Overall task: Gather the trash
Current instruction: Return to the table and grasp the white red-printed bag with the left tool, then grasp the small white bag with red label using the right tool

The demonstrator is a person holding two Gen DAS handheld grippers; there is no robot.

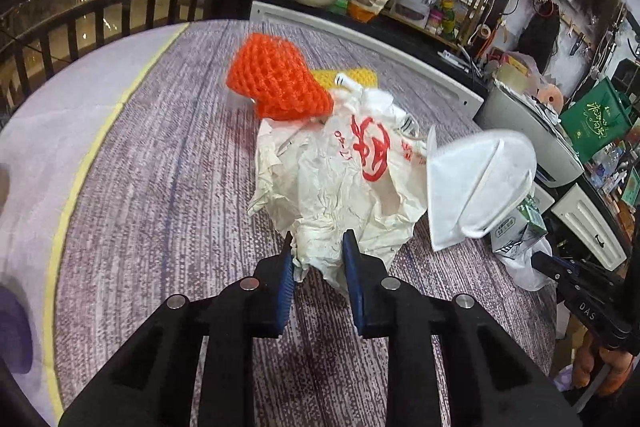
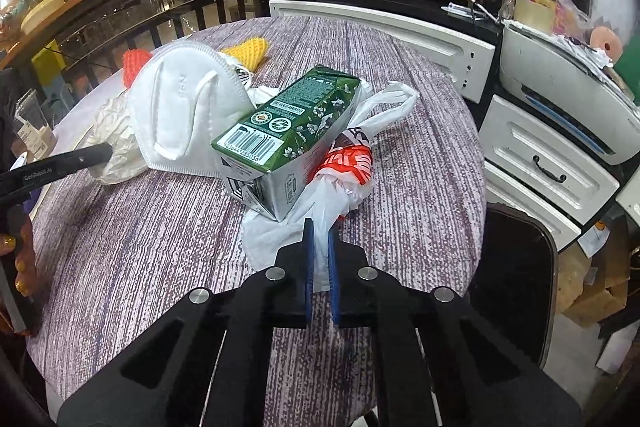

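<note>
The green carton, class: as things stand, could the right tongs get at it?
Probably not yet. The right tongs are shut on the white plastic bag, so they must let go first. Otherwise the way looks free: the green carton lies just ahead on that bag, its near end unblocked.

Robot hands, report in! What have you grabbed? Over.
Left gripper pinching crumpled white bag. Right gripper shut on plastic bag under green carton. White mask leaning against carton, loose.
</note>
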